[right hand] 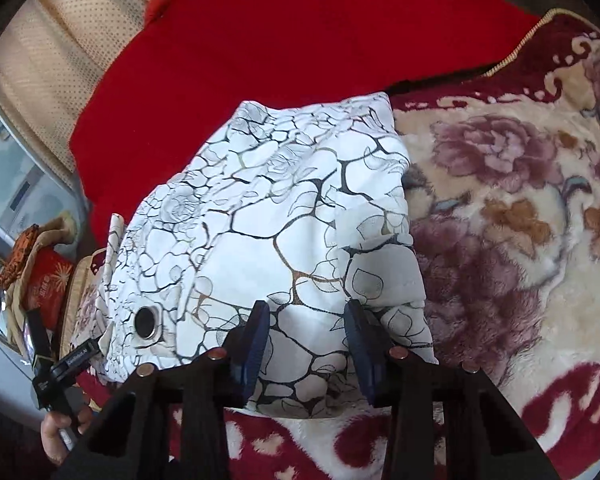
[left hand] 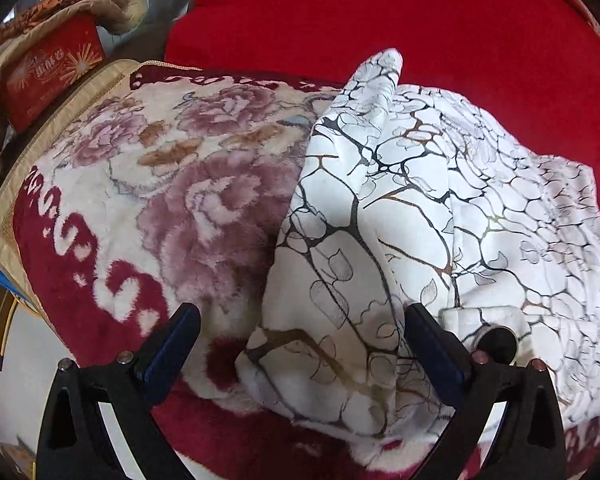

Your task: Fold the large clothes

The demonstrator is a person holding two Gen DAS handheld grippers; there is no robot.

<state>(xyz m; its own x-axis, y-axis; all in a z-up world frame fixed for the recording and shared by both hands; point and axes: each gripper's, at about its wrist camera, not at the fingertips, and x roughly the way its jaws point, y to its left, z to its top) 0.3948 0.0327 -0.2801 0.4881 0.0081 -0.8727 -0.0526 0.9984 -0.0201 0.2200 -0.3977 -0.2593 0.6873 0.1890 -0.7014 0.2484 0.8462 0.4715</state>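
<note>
Right now my left gripper (left hand: 300, 344) has its blue-padded fingers (left hand: 172, 344) spread wide, one on each side of the near folded corner of the white garment (left hand: 400, 220); I see nothing pinched between them. That garment, white with a dark cracked-vein and leaf print, lies bundled in folds on a plush floral blanket (left hand: 172, 184) in cream, mauve and maroon, with its far edge reaching onto the plain red cloth (left hand: 380, 20) behind. On the left wrist view a round dark snap button (left hand: 496, 346) sits on the garment just right of the right finger. Far left in that view stands a red box (left hand: 52, 76) draped with tan fabric.

From the right wrist view, my right gripper (right hand: 306, 344) is also parted, though less widely, its fingers (right hand: 252, 344) straddling the near hem of the white garment (right hand: 284, 216). The pads appear to rest on the cloth rather than clamp it. The floral blanket (right hand: 520, 216) spreads off to the right, the red cloth (right hand: 300, 40) lies beyond, and the snap button (right hand: 145, 322) shows to the left of the fingers. At the near left edge I see the other handheld unit (right hand: 60, 368) and part of the hand (right hand: 60, 436) gripping it.
</note>
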